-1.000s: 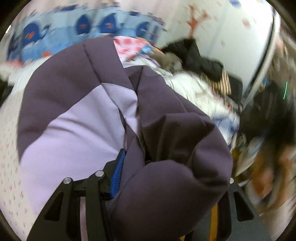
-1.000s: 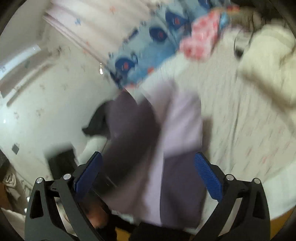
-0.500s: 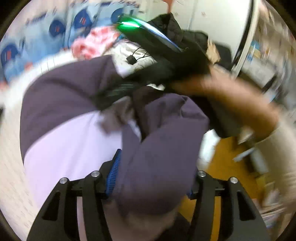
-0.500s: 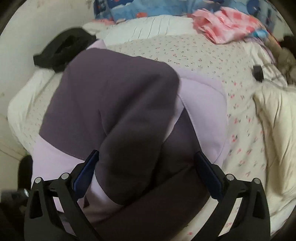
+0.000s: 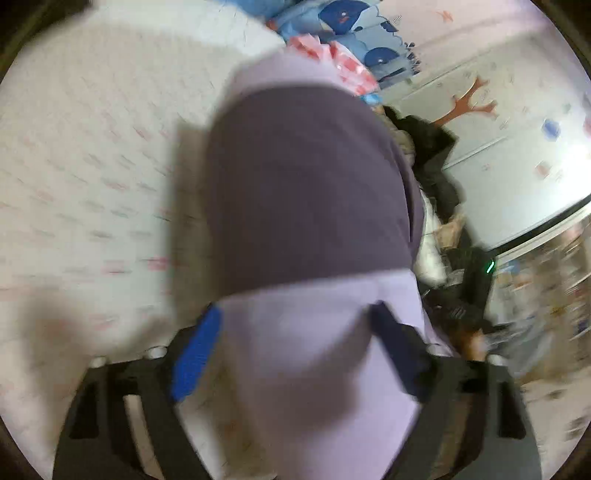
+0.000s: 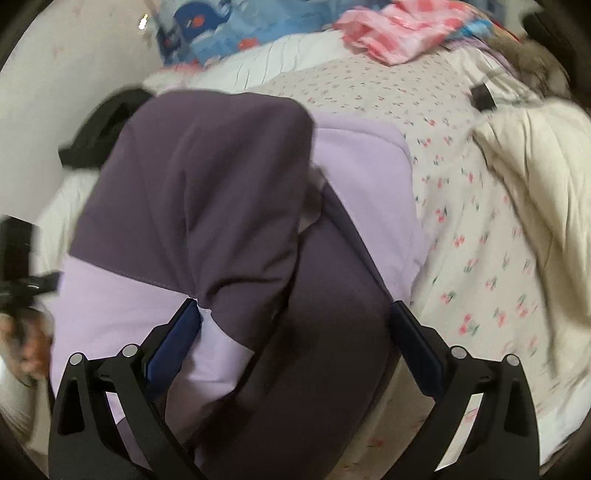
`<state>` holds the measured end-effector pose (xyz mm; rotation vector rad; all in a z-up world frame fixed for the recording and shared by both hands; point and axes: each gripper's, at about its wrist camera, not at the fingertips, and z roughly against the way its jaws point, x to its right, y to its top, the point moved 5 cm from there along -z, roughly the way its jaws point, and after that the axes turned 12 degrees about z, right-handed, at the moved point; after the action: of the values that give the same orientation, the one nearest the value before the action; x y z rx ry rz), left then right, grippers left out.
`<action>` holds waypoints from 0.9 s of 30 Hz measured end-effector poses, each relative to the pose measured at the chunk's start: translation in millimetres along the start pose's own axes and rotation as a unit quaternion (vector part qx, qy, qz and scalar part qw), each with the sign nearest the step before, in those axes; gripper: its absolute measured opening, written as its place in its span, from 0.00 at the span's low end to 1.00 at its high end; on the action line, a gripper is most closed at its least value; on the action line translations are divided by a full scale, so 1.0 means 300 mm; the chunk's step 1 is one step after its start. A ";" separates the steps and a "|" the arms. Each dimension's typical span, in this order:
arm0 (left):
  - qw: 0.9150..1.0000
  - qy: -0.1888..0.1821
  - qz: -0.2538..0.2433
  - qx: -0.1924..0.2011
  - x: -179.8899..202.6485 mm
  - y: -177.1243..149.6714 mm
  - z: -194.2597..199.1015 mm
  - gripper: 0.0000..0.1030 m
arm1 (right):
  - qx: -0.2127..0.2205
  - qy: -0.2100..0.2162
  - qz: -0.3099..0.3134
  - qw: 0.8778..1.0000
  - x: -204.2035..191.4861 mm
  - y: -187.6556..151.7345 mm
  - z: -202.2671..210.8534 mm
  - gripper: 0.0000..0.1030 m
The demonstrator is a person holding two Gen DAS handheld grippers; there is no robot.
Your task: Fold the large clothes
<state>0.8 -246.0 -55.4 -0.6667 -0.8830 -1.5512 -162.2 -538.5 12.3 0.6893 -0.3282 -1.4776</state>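
Lying lengthwise on bed (image 6: 480, 221), jacket (image 6: 229, 192) points away.

A bed (image 6: 461, 229) carries it all, spread with a pale sheet printed in small pink cherries. On it lies the purple-and-lilac jacket (image 6: 229, 192), dark panels folded over light. Off to the right, a cream quilted coat (image 6: 535, 177) is bunched on the sheet. Toward the far edge, a pink checked cloth (image 6: 391, 29), a blue cartoon-print blanket (image 6: 207, 33), and a black garment (image 6: 99, 129) at the left edge.
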 end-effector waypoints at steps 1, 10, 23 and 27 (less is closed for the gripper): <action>1.000 -0.015 0.013 -0.007 -0.006 0.004 -0.050 0.95 | 0.020 0.007 -0.017 1.000 0.003 -0.014 -0.007 0.93; 0.994 0.023 -0.095 0.038 0.102 0.080 0.112 0.92 | 0.162 0.078 -0.079 0.980 -0.226 0.136 -0.105 0.94; 0.984 0.147 0.011 0.103 -0.469 0.138 0.526 0.95 | 0.011 0.108 0.107 0.988 -0.733 0.196 -0.496 0.94; 0.956 0.211 -0.062 0.194 -0.300 0.130 0.606 0.95 | 0.013 0.081 0.127 0.989 -0.740 0.221 -0.463 0.94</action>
<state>43.4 -46.7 -22.0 0.0080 -0.8754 -1.4944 -47.5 -294.8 -9.0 0.7538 -0.2983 -1.1709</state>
